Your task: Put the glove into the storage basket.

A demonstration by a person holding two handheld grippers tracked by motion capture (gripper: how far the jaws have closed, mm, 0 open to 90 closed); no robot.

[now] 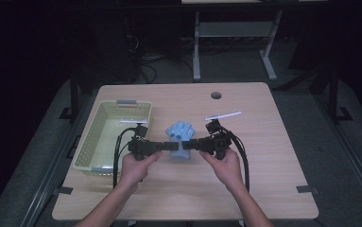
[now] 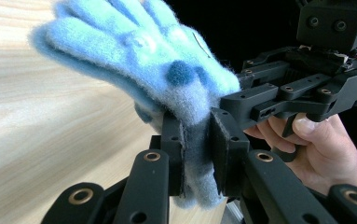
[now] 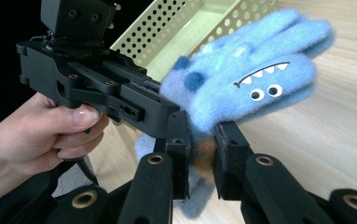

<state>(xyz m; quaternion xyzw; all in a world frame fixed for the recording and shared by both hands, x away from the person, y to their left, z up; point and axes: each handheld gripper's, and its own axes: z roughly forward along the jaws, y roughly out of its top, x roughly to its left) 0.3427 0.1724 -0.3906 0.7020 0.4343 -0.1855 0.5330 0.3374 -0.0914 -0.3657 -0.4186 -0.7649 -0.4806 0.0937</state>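
From the high view I have the blue glove (image 1: 180,137) lifted near the middle of the wooden table (image 1: 263,156), caught between both tools. My left gripper (image 1: 165,145) comes at it from nine o'clock and my right gripper (image 1: 191,145) from three o'clock, and they meet at the glove's cuff. In the left gripper view the jaws are pinching the fuzzy cuff of the glove (image 2: 167,79), with the finger end pointing up toward eleven o'clock. In the right gripper view the jaws are likewise clamped on the cuff, and the glove (image 3: 255,79) shows a stitched toothy mouth and two small eyes. The yellow perforated basket (image 1: 86,146) sits at nine o'clock of the glove, just beyond my left hand (image 1: 138,168).
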